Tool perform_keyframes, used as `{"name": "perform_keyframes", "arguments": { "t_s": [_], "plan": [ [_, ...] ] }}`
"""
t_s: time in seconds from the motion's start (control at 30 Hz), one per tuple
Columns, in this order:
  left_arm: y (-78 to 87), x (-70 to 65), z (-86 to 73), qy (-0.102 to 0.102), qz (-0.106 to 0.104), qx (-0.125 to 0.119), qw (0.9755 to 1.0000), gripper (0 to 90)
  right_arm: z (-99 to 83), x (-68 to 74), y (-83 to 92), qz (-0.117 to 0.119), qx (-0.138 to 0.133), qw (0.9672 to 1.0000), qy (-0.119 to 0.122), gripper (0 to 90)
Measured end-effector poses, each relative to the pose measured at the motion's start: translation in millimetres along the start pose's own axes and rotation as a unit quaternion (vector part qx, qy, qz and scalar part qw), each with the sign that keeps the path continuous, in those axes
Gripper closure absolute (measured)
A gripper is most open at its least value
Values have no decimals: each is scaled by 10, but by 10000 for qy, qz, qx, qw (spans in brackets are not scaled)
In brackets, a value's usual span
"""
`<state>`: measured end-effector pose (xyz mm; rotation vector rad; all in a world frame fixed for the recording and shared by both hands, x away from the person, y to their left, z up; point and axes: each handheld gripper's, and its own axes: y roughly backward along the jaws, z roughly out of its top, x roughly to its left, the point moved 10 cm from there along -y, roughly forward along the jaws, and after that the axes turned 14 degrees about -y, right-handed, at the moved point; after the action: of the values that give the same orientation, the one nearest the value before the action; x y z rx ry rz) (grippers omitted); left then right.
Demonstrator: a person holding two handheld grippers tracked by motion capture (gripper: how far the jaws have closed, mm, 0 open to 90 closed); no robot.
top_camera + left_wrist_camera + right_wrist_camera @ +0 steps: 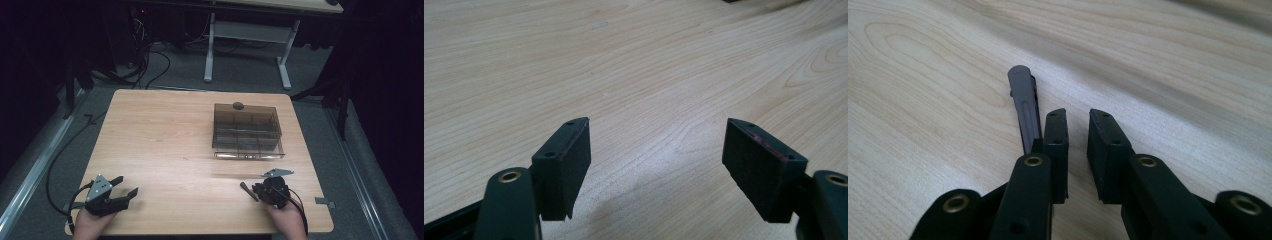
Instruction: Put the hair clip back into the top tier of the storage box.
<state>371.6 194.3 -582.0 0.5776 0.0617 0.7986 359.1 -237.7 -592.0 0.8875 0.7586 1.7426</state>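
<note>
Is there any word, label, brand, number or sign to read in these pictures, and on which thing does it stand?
No readable text:
the smoky compartment box bears no label;
the hand-held grippers, left and right, show screws but no marking;
the dark grey stick and the wooden table are plain.

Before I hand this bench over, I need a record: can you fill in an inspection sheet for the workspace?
Surface: light wooden table, bare grain.
Job's things: small dark grey ridged stick lying flat beside the right gripper; smoky transparent compartment box farther back.
Clutter: small dark round object on the box's far edge.
Grippers: left gripper wide open, empty; right one slightly open, nothing between the jaws.
Cables: black lead trailing off the table's left edge.
Surroundings: white desk frame, floor wires.
</note>
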Motion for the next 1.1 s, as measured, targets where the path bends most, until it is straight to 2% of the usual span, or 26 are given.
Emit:
{"name": "perform_keyframes", "arguments": {
  "t_s": [0.27,0.53,0.8,0.9,0.93,1.1],
  "plan": [
    [-11,-10,-1,-36,9,19,10000,281,64,-12,94,-52,323,9995,-3,775],
    [-24,-63,-4,-246,-23,81,9997,273,77,16,107,-163,804,9965,138,752],
    [-13,-63,-1,-231,-55,42,9997,271,54,50,117,-255,1324,9901,385,727],
    [-18,-75,-1,-277,-70,55,9996,270,45,66,123,-305,1550,9863,483,712],
    [-18,-75,-1,-277,-70,55,9996,269,45,66,123,-305,1550,9863,483,712],
    [-15,-75,0,-262,-75,39,9996,268,41,88,129,-306,1765,9823,556,699]
  ]
}}
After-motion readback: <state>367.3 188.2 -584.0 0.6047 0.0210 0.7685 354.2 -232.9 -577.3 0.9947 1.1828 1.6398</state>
